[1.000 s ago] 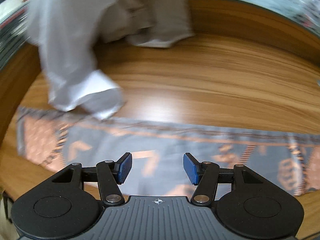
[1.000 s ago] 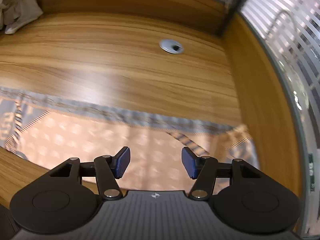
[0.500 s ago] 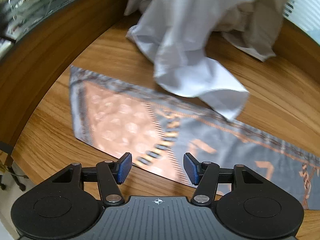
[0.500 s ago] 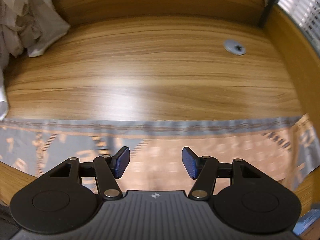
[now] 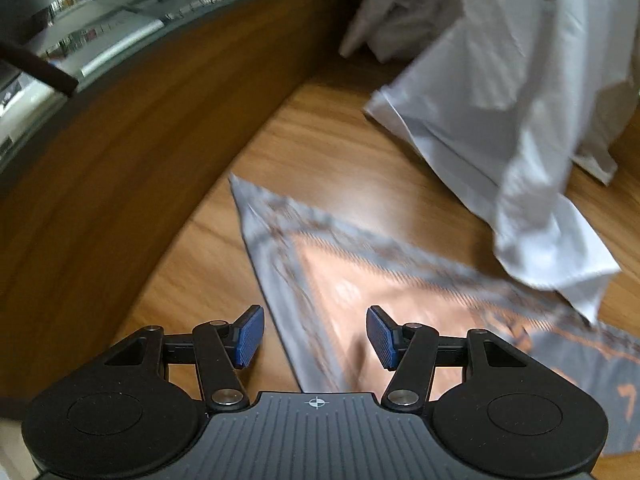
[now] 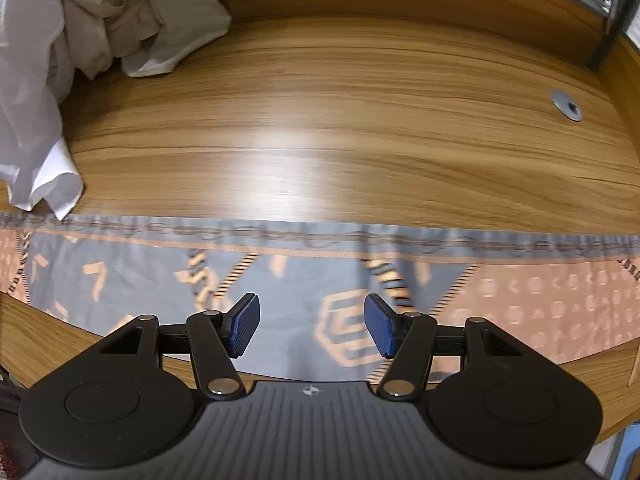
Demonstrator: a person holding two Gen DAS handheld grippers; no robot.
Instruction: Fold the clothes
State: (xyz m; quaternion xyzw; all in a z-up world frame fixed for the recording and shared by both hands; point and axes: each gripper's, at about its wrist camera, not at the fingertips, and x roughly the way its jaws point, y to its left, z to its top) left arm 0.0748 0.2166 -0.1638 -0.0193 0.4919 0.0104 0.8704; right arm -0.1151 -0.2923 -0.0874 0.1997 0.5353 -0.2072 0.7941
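A long grey and orange patterned cloth (image 6: pixel 304 272) lies flat along the near edge of the wooden table (image 6: pixel 340 128). Its left end with a pointed corner shows in the left wrist view (image 5: pixel 340 280). My left gripper (image 5: pixel 315 336) is open and empty, just above that left end, with the cloth's edge running between the fingers. My right gripper (image 6: pixel 311 324) is open and empty above the middle of the cloth.
A heap of white and beige clothes (image 5: pixel 500 92) lies at the table's back left, one white sleeve resting on the patterned cloth; it also shows in the right wrist view (image 6: pixel 100 28). A round metal cable grommet (image 6: pixel 566 105) sits at the back right. A raised wooden wall (image 5: pixel 120 160) borders the table.
My left gripper has swung left to the cloth's left end. My right gripper has moved left from the cloth's right end to its middle. Both stayed open.
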